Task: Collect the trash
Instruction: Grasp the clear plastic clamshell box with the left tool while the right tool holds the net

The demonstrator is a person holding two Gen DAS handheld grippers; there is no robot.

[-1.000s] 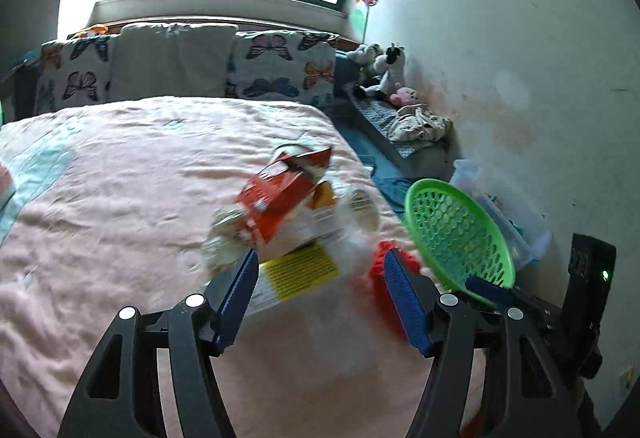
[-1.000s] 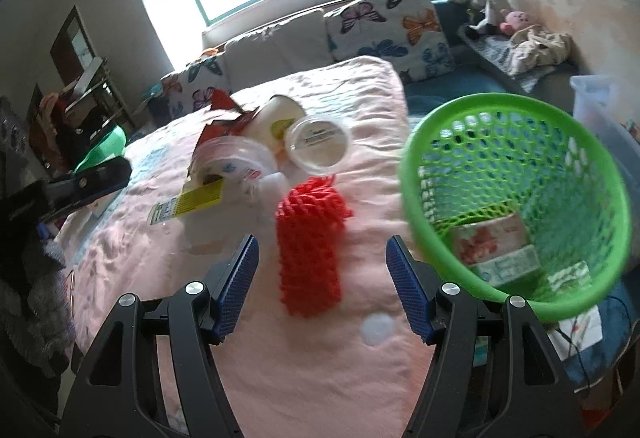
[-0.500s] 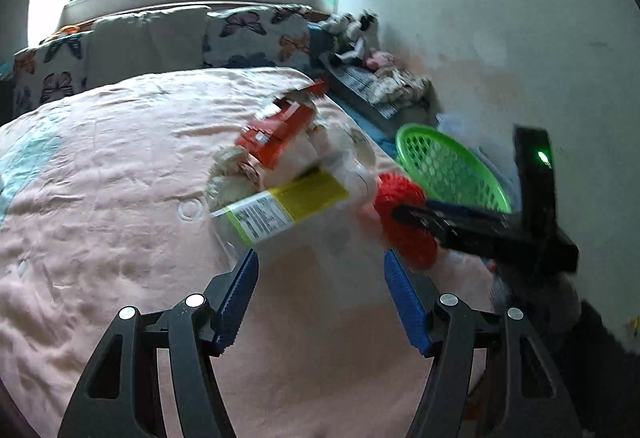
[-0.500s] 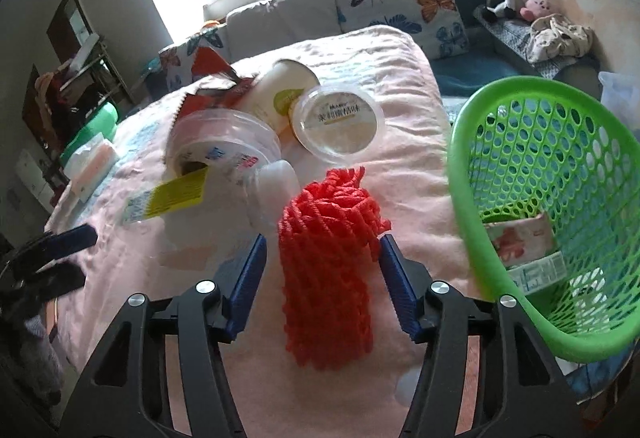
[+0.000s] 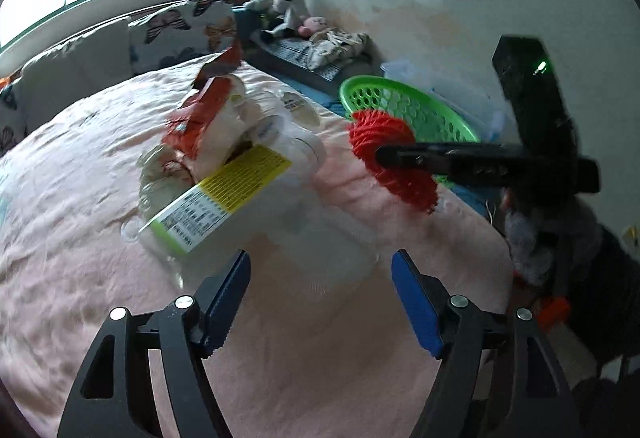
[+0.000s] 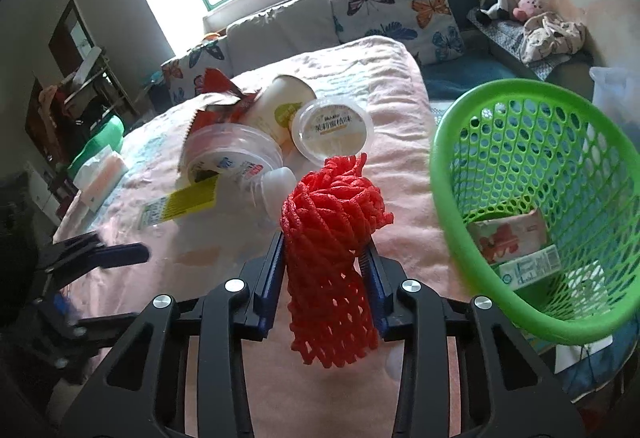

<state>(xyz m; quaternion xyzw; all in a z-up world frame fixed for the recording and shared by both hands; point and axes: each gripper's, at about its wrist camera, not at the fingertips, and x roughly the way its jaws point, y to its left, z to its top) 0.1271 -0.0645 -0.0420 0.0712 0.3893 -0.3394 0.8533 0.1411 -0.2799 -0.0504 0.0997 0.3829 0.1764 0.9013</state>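
Observation:
My right gripper [image 6: 325, 252] is shut on a red foam net sleeve [image 6: 329, 238], squeezing it between the blue pads just above the pink bedspread; the sleeve also shows in the left wrist view [image 5: 394, 154]. A green mesh basket [image 6: 528, 142] stands to its right with a few cartons inside. My left gripper [image 5: 320, 286] is open and empty, just short of a clear plastic container [image 5: 320, 238] with a yellow label [image 5: 224, 194]. A pile of trash lies beyond: a red snack bag [image 5: 200, 114], a paper cup [image 6: 280, 106] and a lidded tub [image 6: 332, 130].
The pink bed [image 5: 80, 198] has butterfly pillows [image 6: 400, 14] at its head. Stuffed toys [image 5: 288, 10] and cloth lie on a bench by the wall. A tissue pack [image 6: 100, 178] sits at the bed's left side. A clear bin [image 6: 616, 86] stands behind the basket.
My right gripper has moved forward and closed on the red net sleeve. My left gripper has swung toward the clear container and the trash pile, staying open.

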